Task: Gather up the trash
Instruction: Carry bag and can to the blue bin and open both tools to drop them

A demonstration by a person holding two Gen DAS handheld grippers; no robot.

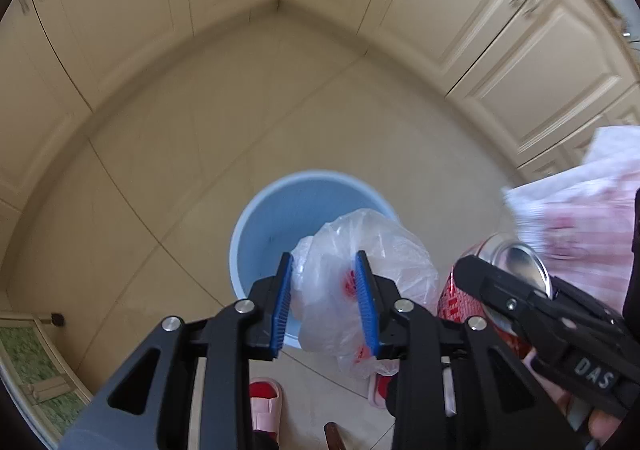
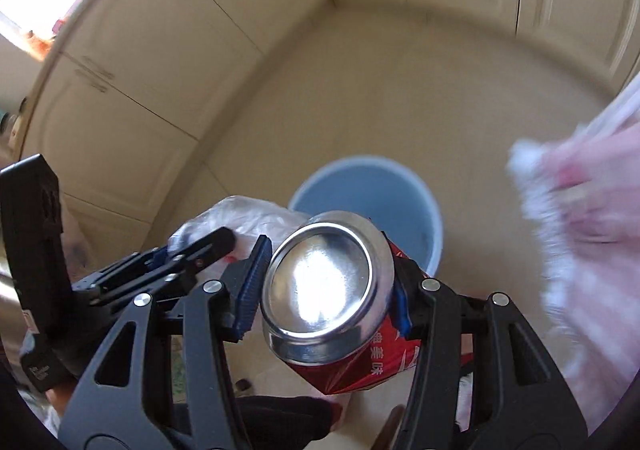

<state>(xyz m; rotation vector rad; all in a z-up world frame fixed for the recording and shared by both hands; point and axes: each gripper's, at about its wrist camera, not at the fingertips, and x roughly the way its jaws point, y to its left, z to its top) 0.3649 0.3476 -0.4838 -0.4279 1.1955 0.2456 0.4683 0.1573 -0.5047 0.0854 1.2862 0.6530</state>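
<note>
A light blue trash bin (image 1: 276, 218) stands on the beige tiled floor, open and seen from above; it also shows in the right wrist view (image 2: 400, 194). My left gripper (image 1: 326, 294) is shut on a crumpled clear plastic bag (image 1: 384, 250) with red print, held above the bin's near rim. My right gripper (image 2: 326, 282) is shut on a crushed red soda can (image 2: 328, 290), its silver end facing the camera, held just short of the bin. The can (image 1: 516, 258) and the right gripper also show at the right of the left wrist view. The bag (image 2: 256, 218) and the left gripper's fingers (image 2: 208, 246) show at the left of the right wrist view.
Cream cabinet doors (image 1: 500, 30) line the walls and meet in a corner behind the bin. A pink-and-white patterned cloth (image 1: 580, 202) hangs at the right, also in the right wrist view (image 2: 580, 210). Pink and red slippers (image 1: 266, 398) are on the floor below the grippers.
</note>
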